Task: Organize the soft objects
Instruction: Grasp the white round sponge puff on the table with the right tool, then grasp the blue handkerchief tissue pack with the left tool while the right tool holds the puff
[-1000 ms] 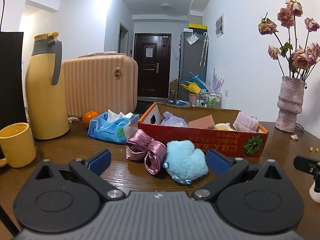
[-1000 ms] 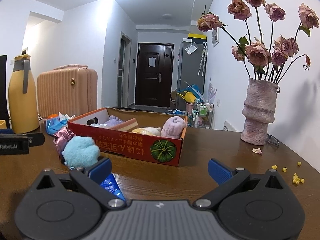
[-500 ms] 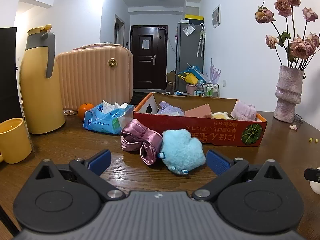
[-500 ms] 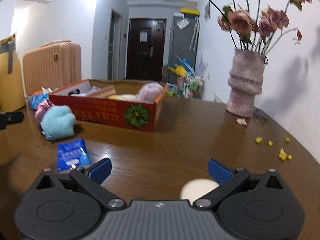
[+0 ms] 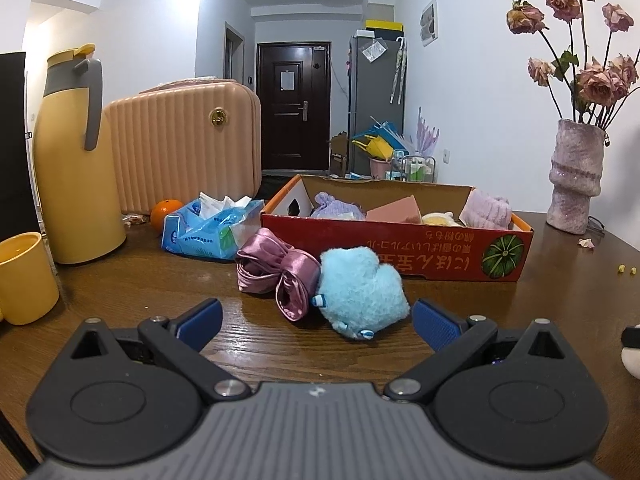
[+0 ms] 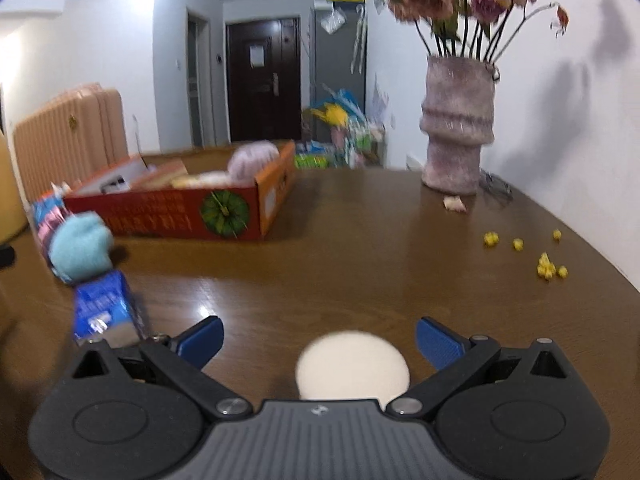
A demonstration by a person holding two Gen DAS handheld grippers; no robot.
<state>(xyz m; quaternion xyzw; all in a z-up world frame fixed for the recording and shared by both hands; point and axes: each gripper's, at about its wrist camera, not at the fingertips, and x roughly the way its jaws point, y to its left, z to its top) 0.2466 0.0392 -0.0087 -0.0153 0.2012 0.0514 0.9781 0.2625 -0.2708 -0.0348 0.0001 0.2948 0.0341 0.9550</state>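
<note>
A fluffy light-blue plush lies on the brown table beside a purple satin bow, both just in front of my open left gripper. Behind them stands a red cardboard box holding several soft items. In the right wrist view a round cream puff rests on the table between the fingers of my open right gripper, untouched. A small blue packet lies to its left, near the blue plush and the box.
A yellow jug, yellow mug, peach case, orange and blue tissue pack stand at left. A vase of dried roses stands at right. Yellow crumbs dot the table.
My right gripper has pulled back and swung right, bringing the cream puff between its fingers; its view is blurred. The left gripper has edged closer to the plush and bow.
</note>
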